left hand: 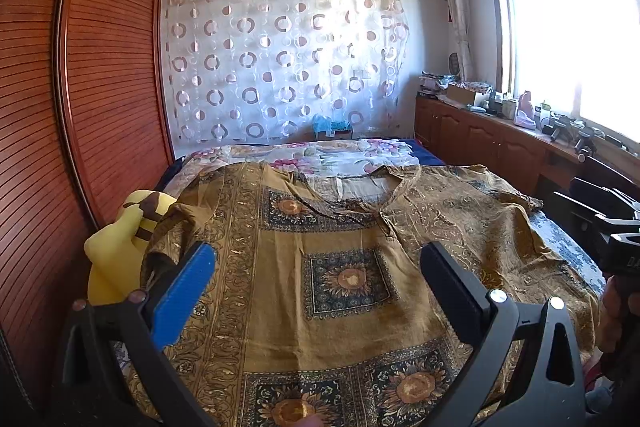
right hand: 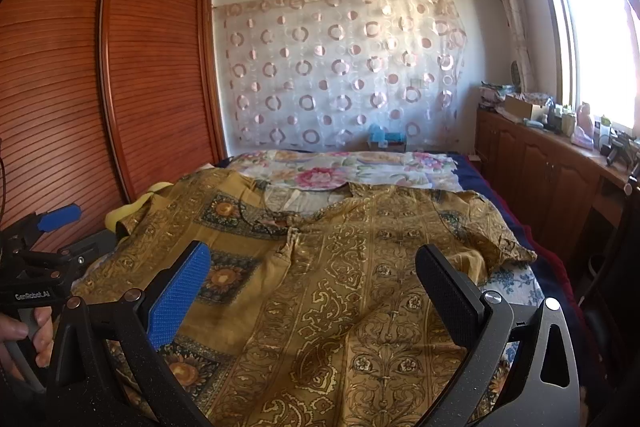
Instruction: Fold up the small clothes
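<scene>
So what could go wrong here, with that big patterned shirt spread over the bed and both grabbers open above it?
The brown patterned shirt is wide, so a pinch by the left gripper or right gripper may gather only one layer and fold crookedly. Its left sleeve drapes over a yellow plush toy, which could snag or drag along. The floral sheet underneath might get pinched too.

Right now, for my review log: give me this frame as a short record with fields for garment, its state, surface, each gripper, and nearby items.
garment: brown patterned shirt with sunflower squares
state: spread flat, collar toward the far end, no fold made yet
surface: bed, with a floral sheet beyond the collar
left gripper: open, above the shirt, holding nothing
right gripper: open, above the shirt, holding nothing
nearby: yellow plush toy at the shirt's left sleeve, beside the wooden wardrobe
</scene>
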Demonstrator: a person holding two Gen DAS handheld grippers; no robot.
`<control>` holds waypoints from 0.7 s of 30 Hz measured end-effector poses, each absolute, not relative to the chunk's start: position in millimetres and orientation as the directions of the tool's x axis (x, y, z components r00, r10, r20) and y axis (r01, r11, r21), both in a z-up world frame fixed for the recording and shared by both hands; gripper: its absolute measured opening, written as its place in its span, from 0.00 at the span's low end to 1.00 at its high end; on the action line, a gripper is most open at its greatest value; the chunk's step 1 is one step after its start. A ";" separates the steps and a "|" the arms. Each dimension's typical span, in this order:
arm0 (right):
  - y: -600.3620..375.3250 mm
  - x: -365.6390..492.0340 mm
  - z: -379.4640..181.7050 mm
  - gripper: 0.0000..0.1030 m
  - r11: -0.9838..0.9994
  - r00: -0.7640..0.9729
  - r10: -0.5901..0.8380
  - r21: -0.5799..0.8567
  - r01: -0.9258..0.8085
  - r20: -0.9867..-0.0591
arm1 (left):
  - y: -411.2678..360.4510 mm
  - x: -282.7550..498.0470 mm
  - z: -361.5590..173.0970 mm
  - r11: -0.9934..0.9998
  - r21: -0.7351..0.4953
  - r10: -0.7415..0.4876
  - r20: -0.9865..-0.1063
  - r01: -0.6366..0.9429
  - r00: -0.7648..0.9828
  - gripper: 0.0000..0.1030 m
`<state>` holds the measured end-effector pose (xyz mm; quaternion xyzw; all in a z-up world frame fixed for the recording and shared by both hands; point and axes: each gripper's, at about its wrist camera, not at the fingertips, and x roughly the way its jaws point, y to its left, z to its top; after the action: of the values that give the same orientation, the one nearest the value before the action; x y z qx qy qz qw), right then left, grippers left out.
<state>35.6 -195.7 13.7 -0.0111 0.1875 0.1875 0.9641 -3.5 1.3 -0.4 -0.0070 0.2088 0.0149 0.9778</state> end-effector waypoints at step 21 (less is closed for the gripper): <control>-195.5 35.1 14.3 1.00 0.930 0.861 0.357 0.049 -0.365 -0.363 | -0.8 -9.1 8.2 0.999 0.006 0.033 -0.393 -0.033 0.919 1.00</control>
<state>35.1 -195.5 14.3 -0.0106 0.1862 0.1870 0.9645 -9.1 -0.8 8.2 -0.0005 0.2004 0.0168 0.9796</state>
